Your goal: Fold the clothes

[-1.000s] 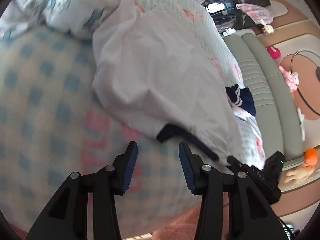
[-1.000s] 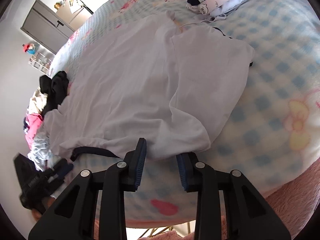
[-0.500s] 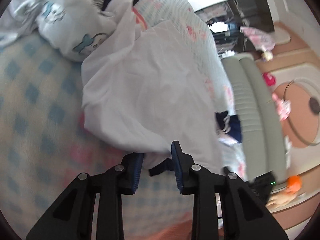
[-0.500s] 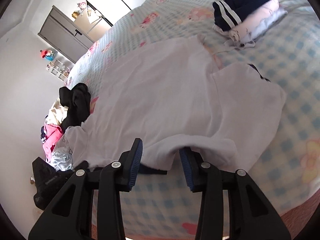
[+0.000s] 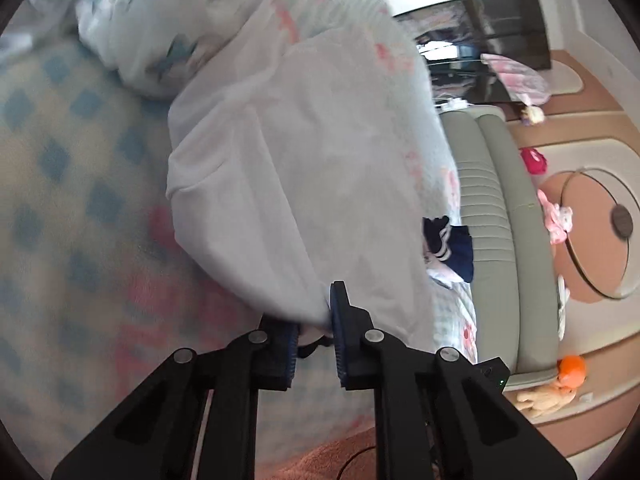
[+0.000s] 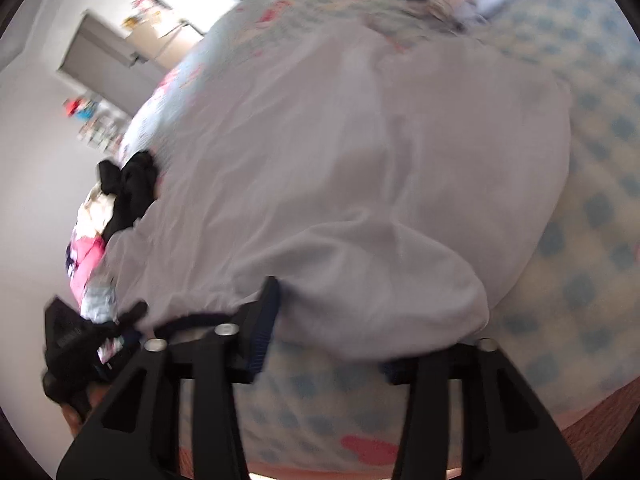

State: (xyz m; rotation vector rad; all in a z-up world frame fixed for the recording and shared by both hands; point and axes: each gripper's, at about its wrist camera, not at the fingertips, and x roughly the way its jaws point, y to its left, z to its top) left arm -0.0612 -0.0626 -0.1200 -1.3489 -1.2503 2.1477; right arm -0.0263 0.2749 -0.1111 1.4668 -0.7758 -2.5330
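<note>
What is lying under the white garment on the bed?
The white garment lies on the blue-checked blanket, which shows around its edges. Whatever lies beneath its middle is covered and cannot be seen.
</note>
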